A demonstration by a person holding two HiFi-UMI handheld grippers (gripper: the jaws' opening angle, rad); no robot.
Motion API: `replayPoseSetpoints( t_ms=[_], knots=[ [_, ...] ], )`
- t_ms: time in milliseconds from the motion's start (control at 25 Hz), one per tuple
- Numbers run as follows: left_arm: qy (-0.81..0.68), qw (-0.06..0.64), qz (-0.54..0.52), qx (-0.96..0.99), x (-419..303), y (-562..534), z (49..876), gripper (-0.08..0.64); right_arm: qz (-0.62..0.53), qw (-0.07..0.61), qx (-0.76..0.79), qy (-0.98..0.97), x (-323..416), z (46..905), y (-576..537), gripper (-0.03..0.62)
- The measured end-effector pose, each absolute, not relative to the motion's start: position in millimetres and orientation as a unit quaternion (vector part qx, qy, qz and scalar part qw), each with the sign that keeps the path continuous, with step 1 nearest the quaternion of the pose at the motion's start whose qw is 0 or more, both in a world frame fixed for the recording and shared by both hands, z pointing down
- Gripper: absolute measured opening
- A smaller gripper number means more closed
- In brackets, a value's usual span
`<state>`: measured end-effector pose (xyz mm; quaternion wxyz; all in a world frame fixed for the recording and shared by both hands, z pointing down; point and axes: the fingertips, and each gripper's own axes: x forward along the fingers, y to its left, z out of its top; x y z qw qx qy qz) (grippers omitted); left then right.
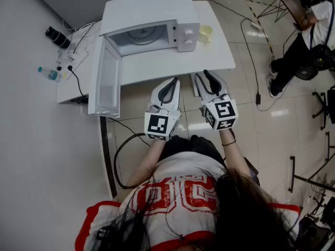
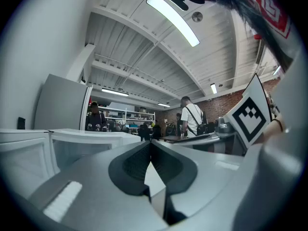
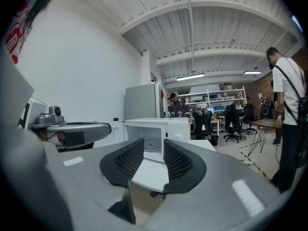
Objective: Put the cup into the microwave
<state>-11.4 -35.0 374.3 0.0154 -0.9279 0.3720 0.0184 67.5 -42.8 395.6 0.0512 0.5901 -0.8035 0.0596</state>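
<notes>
A pale yellow cup (image 1: 205, 33) stands upright on the white table (image 1: 220, 59), just right of the white microwave (image 1: 152, 27). The microwave's door (image 1: 107, 77) is swung wide open to the left and the turntable inside is bare. Both grippers hang side by side in front of the table's near edge, pointing at it. My left gripper (image 1: 171, 81) (image 2: 150, 146) is shut, its pads meeting at the tips with nothing in them. My right gripper (image 1: 205, 73) (image 3: 154, 148) is open by a narrow gap, empty, and looks straight into the microwave (image 3: 156, 129). Neither gripper view shows the cup.
Black cables (image 1: 123, 150) trail over the floor under and beside the table. A water bottle (image 1: 49, 73) and a black cylinder (image 1: 56, 36) lie on a low surface at the left. A person (image 1: 309, 41) sits at the far right near chairs and stands.
</notes>
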Motion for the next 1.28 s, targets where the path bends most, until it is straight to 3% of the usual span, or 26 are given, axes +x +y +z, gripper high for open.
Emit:
replayPoseSetpoints(
  t_ms=[480,1280],
  knots=[
    [0.383,-0.011,0.031,-0.923,-13,-50,383,-0.011,0.092,0.059,0.608,-0.786,97,413,-64,0.118],
    [0.397,-0.015,0.01,-0.918,61,-121,391,-0.011,0.09,0.117,0.591,-0.793,170,463,-195,0.163]
  ],
)
